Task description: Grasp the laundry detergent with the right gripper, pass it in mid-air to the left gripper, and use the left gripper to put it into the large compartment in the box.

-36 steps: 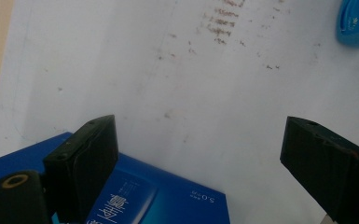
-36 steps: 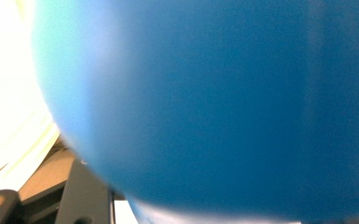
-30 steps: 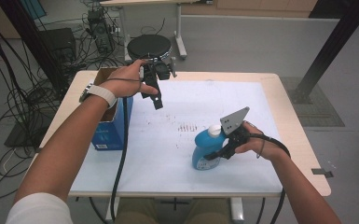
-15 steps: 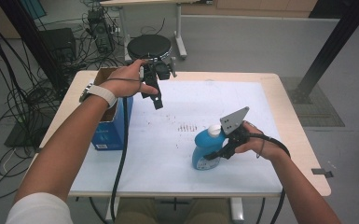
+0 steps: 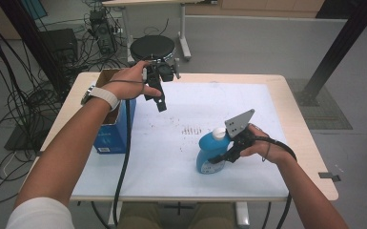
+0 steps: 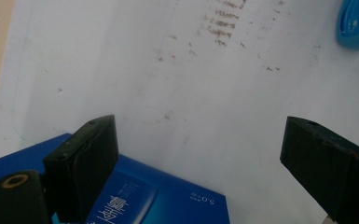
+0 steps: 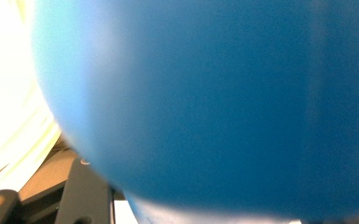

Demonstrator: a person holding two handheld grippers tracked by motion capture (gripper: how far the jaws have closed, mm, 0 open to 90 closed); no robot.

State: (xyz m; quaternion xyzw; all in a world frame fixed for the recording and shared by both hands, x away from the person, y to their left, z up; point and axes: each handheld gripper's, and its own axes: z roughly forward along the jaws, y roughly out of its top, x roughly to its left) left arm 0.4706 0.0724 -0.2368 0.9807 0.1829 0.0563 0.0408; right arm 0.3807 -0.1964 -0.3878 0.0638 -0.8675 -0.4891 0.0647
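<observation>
A blue bottle [image 5: 208, 153] with a white cap [image 5: 218, 133] stands on the white sheet [image 5: 190, 95] at the front right of the table. My right gripper [image 5: 222, 157] is shut on its body from the right; the bottle [image 7: 214, 102] looms blurred right against the right gripper view, with one black finger [image 7: 91, 191] below it. My left gripper [image 5: 160, 102] hangs above the sheet's back left, jaws pointing down. In the left gripper view it [image 6: 198, 140] is open with nothing between the jaws, above the edge of a blue box [image 6: 168, 198]. The bottle's base [image 6: 358, 23] lies far off.
The blue cardboard box [image 5: 110, 131] stands at the table's left edge with its top flaps open. Brown specks [image 5: 190, 130] mark the middle of the sheet. Behind the table are a black stool [image 5: 152, 46] and cables [image 5: 24, 95] on the floor; a black post [image 5: 336, 52] rises at the right.
</observation>
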